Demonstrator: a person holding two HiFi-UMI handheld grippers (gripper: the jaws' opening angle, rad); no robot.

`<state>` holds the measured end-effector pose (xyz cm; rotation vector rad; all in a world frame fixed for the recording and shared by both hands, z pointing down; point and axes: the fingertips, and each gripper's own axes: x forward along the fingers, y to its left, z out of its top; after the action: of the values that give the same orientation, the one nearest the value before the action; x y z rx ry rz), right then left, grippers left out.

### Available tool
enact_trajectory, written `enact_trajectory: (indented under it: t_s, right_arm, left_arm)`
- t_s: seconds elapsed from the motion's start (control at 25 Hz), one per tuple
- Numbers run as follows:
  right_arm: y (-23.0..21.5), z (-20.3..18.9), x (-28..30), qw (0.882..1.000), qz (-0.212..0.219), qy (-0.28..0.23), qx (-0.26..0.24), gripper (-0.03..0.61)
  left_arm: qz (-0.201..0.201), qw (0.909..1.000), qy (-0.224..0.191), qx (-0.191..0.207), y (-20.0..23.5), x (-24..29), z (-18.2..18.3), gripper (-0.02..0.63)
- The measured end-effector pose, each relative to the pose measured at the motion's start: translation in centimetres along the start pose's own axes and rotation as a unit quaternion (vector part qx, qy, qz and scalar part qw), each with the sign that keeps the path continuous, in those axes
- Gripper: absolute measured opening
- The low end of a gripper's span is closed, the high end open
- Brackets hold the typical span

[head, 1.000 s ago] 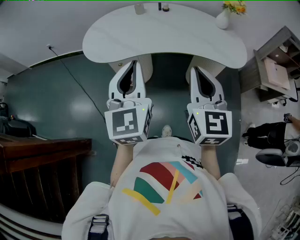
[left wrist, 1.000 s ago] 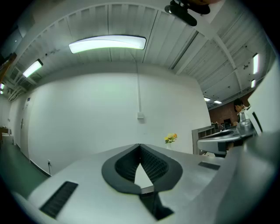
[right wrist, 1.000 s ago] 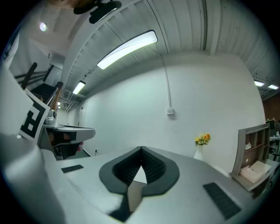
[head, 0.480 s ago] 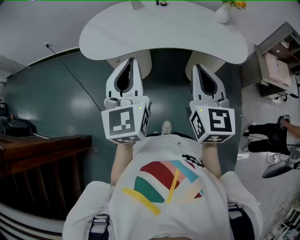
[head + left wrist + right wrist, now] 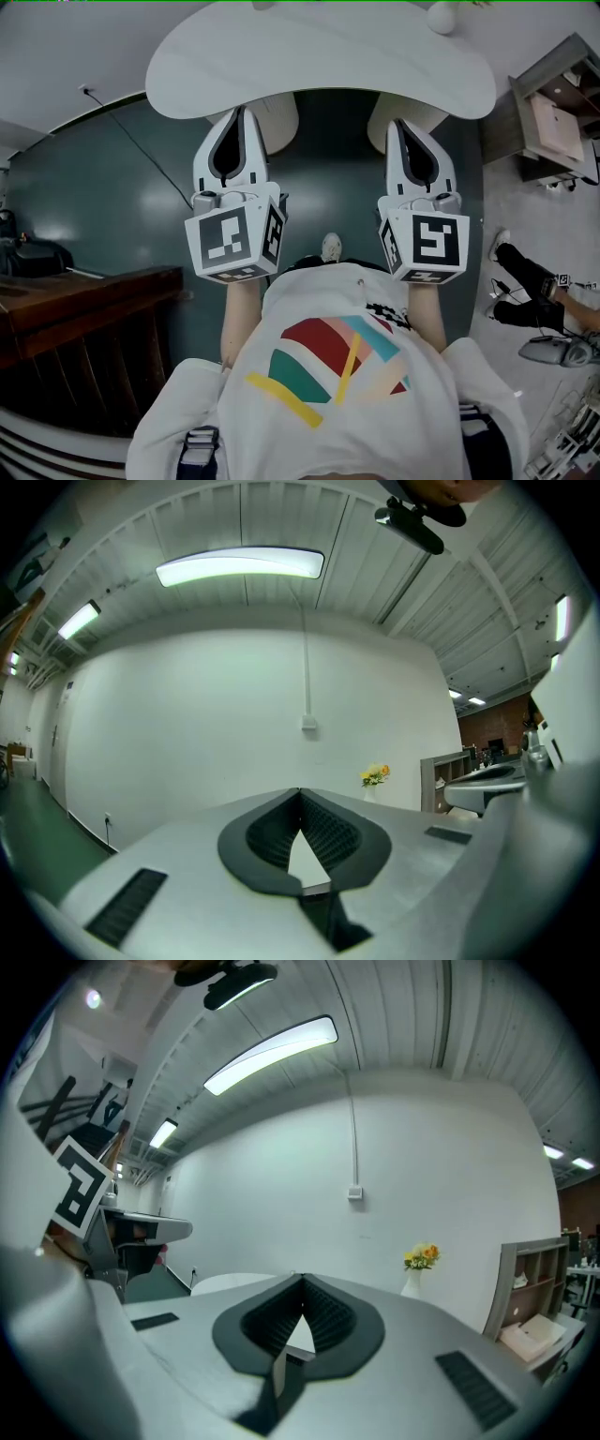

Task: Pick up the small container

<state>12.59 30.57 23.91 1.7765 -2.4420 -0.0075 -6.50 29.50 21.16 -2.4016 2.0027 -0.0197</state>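
Observation:
No small container shows in any view at this moment. In the head view my left gripper and my right gripper are held side by side in front of the person's chest. Their tips reach just under the near edge of the white table. Both are shut, with nothing between the jaws. The left gripper view shows the left gripper with its pads meeting at a point, aimed at a white wall. The right gripper view shows the same for the right gripper, with the white table low beyond it.
A white vase with yellow flowers stands on the table's far right; only its base shows in the head view. A grey shelf unit is at the right, dark wooden furniture at the left. A person's legs lie on the floor at the right.
Both grippers have moved a little up and forward toward the table, still shut. The table's far edge and the small items on it have slid out of the top of the head view.

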Motion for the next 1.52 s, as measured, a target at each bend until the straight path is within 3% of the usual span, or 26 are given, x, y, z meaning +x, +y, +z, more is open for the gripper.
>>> enact_trajectory:
  t_s: [0.44,1.52]
  right_arm:
    - [-0.7,-1.3,1.1,1.000,0.021,0.016,0.015,0.012]
    - [-3.7,1.0,4.7,1.000,-0.007,-0.024,0.003,0.011]
  left_arm:
    - [0.014,0.9999,-0.003,-0.002,0.1,0.8,-0.1,0.017]
    - [-0.006,0.9973,-0.060,0.043,-0.8,6.0,2.7,0.017]
